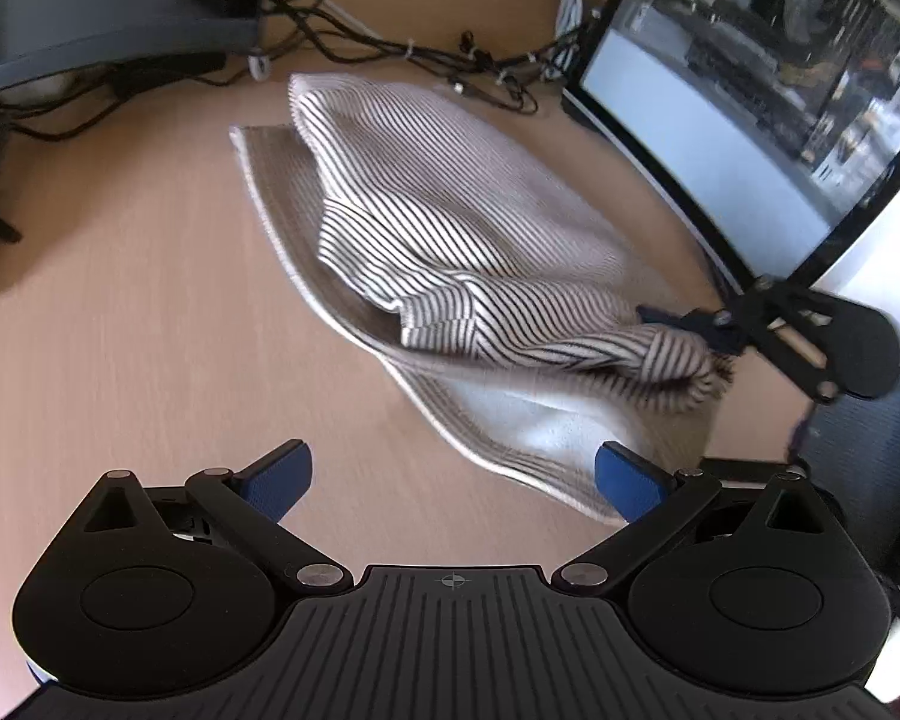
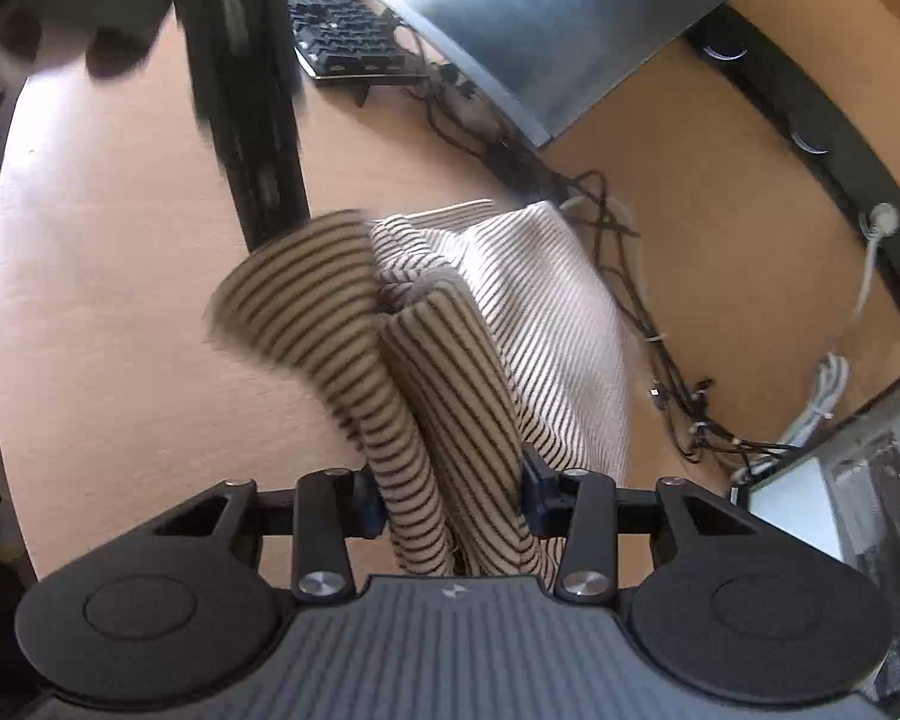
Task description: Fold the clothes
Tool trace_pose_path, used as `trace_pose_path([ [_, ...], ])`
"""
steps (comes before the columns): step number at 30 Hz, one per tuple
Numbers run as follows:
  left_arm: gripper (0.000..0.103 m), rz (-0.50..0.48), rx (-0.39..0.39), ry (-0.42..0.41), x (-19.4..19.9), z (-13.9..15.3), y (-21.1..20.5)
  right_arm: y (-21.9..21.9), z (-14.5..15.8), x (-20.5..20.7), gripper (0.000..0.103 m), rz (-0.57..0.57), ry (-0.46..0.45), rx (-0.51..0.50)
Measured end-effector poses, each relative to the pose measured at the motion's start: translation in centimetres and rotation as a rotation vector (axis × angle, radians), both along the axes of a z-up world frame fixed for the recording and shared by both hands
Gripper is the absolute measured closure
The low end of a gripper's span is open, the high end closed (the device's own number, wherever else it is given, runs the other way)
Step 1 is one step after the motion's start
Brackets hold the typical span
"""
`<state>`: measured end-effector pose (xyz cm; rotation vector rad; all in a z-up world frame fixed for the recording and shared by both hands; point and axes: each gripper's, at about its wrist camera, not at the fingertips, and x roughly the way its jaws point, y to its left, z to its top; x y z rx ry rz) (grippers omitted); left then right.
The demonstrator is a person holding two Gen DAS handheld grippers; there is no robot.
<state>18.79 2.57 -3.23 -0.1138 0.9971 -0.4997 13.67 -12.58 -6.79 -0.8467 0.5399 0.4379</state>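
Note:
A black-and-white striped garment point(image 1: 450, 222) lies crumpled on a wooden desk point(image 1: 120, 330), its pale inner side showing along the near hem. My left gripper point(image 1: 453, 480) hangs open above the desk, its right blue pad point(image 1: 630, 483) over the hem's edge and nothing between the pads. My right gripper point(image 1: 699, 324) reaches in from the right and pinches a bunched end of the cloth. In the right wrist view its jaws point(image 2: 456, 504) press on a thick rolled fold of the striped garment point(image 2: 438, 396), which rises off the desk point(image 2: 120, 300) towards the camera.
A monitor point(image 1: 750, 90) stands close on the right and a tangle of cables point(image 1: 390, 42) runs behind the garment. A keyboard point(image 2: 342, 30) sits at the back. A hand point(image 2: 60, 6) holds a blurred black device point(image 2: 246, 120) just behind the cloth.

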Motion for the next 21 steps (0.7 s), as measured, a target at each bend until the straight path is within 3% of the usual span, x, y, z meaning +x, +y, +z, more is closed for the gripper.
trace_pose_path([
  [6,0.000,0.077,-0.132,-0.001,2.5,2.1,5.5,0.9,3.2,0.6,0.076,-0.035,0.101,0.008],
  [11,0.004,-0.038,-0.175,-0.049,5.4,2.2,4.3,3.3,7.9,-3.7,0.077,-0.008,0.171,-0.086],
  [16,0.033,-0.201,-0.097,-0.058,6.6,0.7,0.9,5.4,13.4,-7.1,0.077,0.050,0.153,-0.248],
  [21,0.040,-0.334,-0.042,-0.069,5.6,-0.9,-1.1,6.0,17.4,-4.2,0.076,0.111,0.140,-0.249],
])
